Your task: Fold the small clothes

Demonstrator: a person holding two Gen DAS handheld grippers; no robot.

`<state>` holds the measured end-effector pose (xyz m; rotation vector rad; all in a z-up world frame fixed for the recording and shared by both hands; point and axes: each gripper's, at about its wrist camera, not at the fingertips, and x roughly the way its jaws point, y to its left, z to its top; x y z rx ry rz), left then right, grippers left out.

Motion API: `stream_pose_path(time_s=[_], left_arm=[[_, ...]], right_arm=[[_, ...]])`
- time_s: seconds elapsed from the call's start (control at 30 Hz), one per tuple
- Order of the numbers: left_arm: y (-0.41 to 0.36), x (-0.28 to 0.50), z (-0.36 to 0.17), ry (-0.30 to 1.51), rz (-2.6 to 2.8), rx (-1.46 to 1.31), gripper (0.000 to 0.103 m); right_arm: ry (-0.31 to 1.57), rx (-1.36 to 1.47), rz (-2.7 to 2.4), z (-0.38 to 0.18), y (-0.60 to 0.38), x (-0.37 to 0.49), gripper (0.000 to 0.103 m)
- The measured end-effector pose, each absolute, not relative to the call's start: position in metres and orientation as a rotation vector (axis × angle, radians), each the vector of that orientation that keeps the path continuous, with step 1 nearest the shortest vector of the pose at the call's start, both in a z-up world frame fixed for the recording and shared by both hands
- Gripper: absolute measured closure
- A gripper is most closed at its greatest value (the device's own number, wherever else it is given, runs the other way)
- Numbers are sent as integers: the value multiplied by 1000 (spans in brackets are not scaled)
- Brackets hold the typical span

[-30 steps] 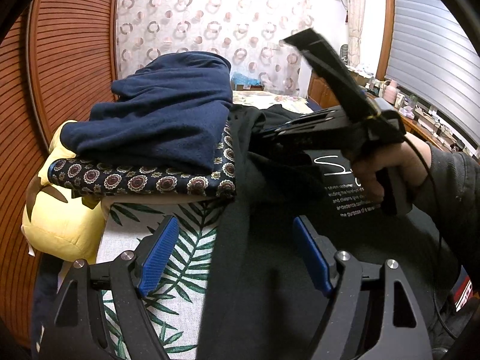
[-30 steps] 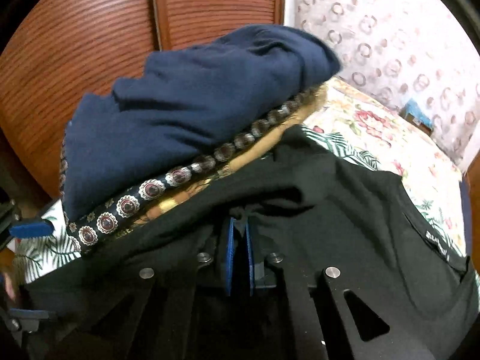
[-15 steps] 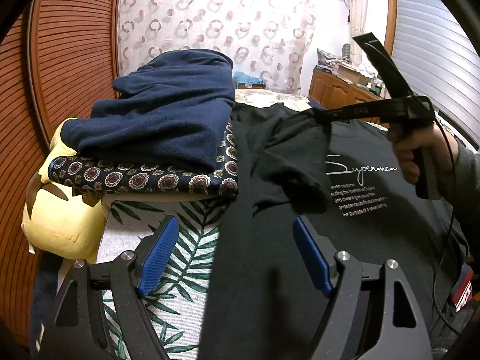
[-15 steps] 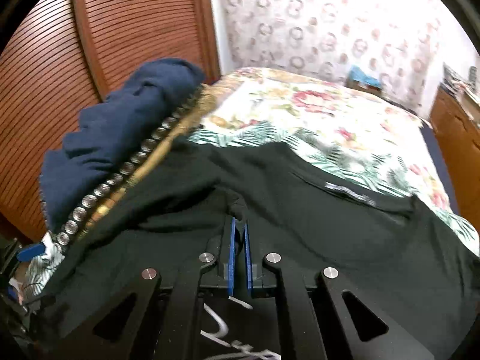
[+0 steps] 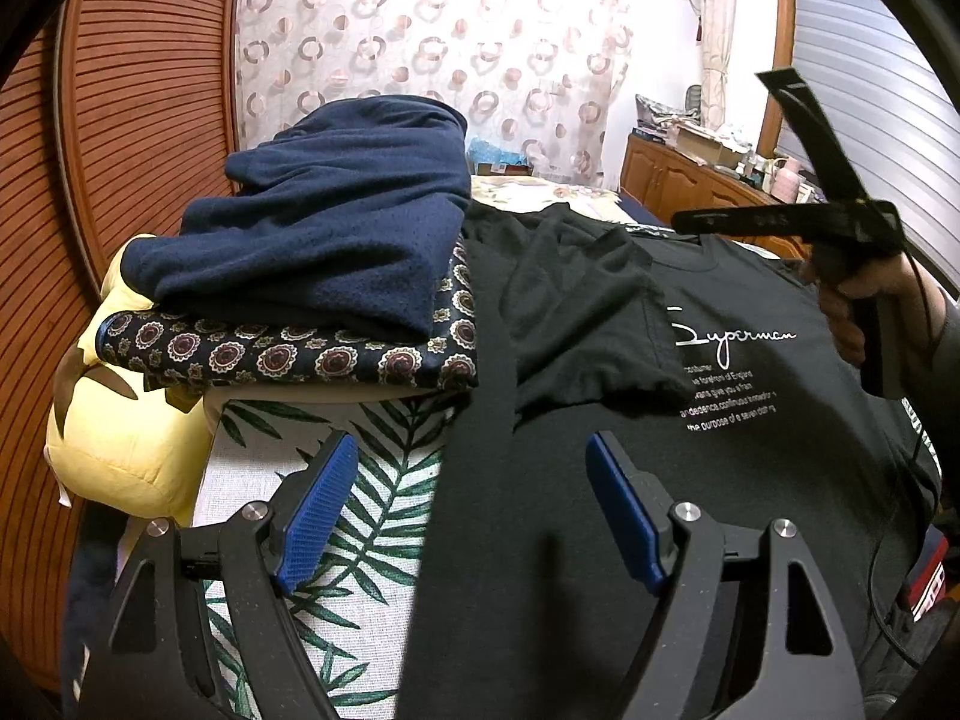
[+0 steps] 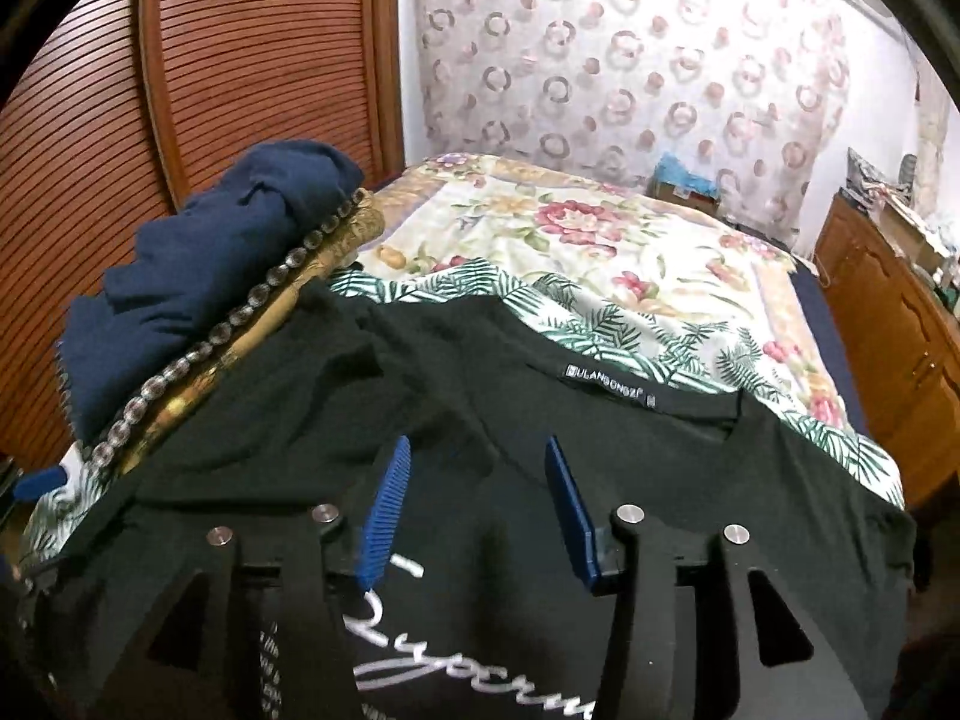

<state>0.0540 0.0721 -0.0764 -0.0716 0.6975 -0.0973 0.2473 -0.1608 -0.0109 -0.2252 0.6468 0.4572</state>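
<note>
1. Step: first fold of the black T-shirt (image 5: 708, 480), which lies flat, print up, near the front edge of the bed (image 6: 600, 240); one sleeve (image 5: 576, 324) already lies turned in over its chest.
2. My right claw (image 6: 474, 516): jaws have just been opening, released, nothing between them; it hovers over the chest.
3. My left claw (image 5: 474, 510): spread wide, empty, straddling the shirt's side edge.
4. Next, I judge: pinch the other sleeve, fold inward.
5. Surroundings: navy garment (image 5: 324, 216) stacked on patterned cloth (image 5: 288, 354), yellow cushion (image 5: 120, 438); ringed curtain (image 6: 630, 60), wooden cabinet (image 6: 888, 324).
</note>
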Motion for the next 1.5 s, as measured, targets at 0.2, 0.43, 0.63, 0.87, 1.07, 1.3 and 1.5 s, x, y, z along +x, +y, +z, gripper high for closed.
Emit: stream_pose_path(time_s=[0.2, 0.43, 0.63, 0.87, 1.07, 1.3, 1.5], left_arm=[[71, 53, -76, 695, -99, -61, 24], [66, 53, -70, 687, -109, -52, 24], [53, 68, -51, 662, -131, -27, 24], [31, 107, -31, 655, -152, 28, 27], [8, 136, -37, 699, -189, 46, 27], [-24, 169, -50, 762, -249, 79, 27], [-37, 190, -59, 810, -275, 88, 27]], right_arm=[[640, -210, 457, -11, -202, 228, 52], [611, -222, 386, 3, -257, 202, 52], [627, -202, 340, 4, -287, 204, 52], [714, -177, 331, -27, -295, 231, 52], [714, -143, 323, -23, -316, 230, 52], [679, -109, 265, -8, -359, 212, 52], [698, -64, 188, -11, -386, 200, 52]])
